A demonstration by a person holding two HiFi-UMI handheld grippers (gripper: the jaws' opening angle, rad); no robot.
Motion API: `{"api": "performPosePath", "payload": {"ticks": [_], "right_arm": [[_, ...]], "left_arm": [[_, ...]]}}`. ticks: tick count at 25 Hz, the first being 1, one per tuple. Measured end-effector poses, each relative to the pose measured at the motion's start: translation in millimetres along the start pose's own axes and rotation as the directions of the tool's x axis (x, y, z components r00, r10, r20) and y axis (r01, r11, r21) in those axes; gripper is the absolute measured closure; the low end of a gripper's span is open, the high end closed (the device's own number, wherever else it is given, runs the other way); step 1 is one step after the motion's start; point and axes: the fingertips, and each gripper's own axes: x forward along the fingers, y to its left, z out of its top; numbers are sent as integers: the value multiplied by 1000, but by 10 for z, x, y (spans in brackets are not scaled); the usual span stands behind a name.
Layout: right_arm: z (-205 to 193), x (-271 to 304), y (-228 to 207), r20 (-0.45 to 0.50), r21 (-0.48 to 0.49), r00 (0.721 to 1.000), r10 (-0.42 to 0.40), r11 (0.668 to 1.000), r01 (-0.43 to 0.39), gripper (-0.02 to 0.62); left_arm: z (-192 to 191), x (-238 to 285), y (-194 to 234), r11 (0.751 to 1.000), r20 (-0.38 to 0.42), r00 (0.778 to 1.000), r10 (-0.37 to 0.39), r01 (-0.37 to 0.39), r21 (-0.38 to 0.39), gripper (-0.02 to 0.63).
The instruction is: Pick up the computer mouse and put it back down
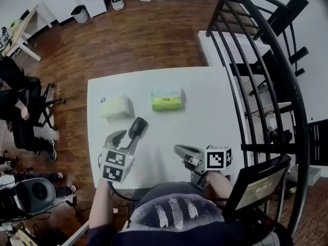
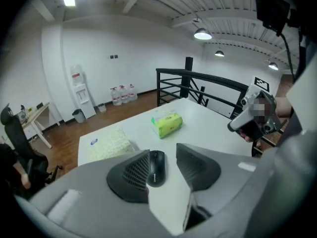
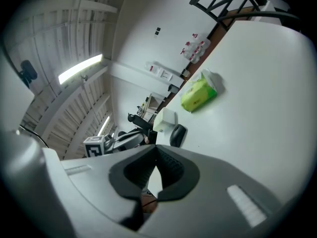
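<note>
The black computer mouse (image 1: 137, 127) lies on the white table (image 1: 205, 111), just beyond the tips of my left gripper (image 1: 125, 138). In the left gripper view the mouse (image 2: 156, 167) shows in the gap between the jaws, down on the table, and neither pad presses on it. My left gripper (image 2: 163, 151) stands open above it. My right gripper (image 1: 180, 150) hovers near the table's front edge, to the right of the mouse, with its tips together and nothing in them. The right gripper view shows the shut right gripper (image 3: 156, 150), with the mouse (image 3: 178, 135) beyond it.
A green tissue pack (image 1: 166, 100) and a pale yellow pack (image 1: 115, 106) lie farther back on the table. A black railing (image 1: 266, 60) runs along the right side. A screen (image 1: 256, 188) stands at lower right. A seated person (image 1: 18, 111) is at the left.
</note>
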Motion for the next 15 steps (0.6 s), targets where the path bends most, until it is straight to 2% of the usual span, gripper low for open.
{"api": "performPosePath", "payload": {"ticks": [4, 6, 9, 15], "right_arm": [[-6, -189, 83, 18, -17, 1000, 25, 1000, -25, 592], [-46, -287, 87, 23, -45, 1000, 18, 999, -17, 592], [-28, -327, 160, 22, -101, 998, 56, 993, -54, 592], [-194, -257, 291, -30, -98, 994, 104, 989, -107, 592]], "left_arm": [[132, -372, -199, 997, 86, 994, 72, -70, -19, 591], [111, -510, -337, 997, 101, 992, 72, -69, -35, 591], [27, -660, -508, 994, 119, 989, 92, -83, -75, 591], [-318, -975, -721, 979, 101, 984, 150, -134, -154, 591]]}}
